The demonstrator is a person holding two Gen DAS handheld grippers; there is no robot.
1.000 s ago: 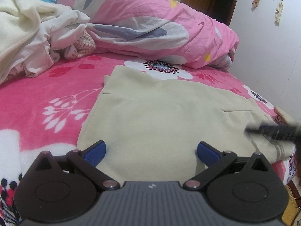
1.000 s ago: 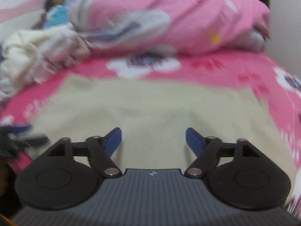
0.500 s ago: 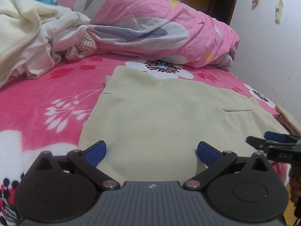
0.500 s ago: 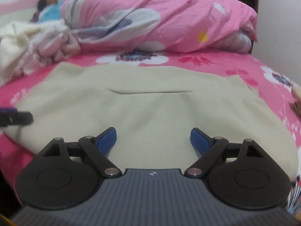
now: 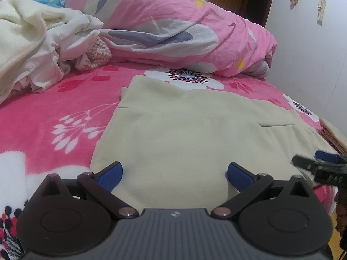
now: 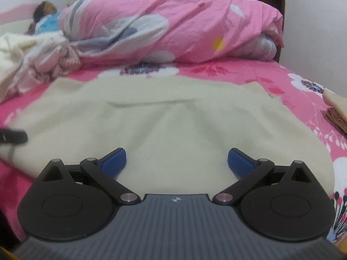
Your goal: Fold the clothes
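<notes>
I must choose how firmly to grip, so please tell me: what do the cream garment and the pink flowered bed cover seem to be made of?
The flat cream garment looks like soft matte fleece or brushed knit, slightly fuzzy. The pink flowered bed cover looks like plush fleece, with a velvety nap.

Soft cloth all over, hard plastic up close

A matt, fleecy cream garment [image 5: 195, 134] is lying on a plush pink blanket [image 5: 54, 112]; the left gripper [image 5: 174, 172] is showing matt black plastic.
</notes>
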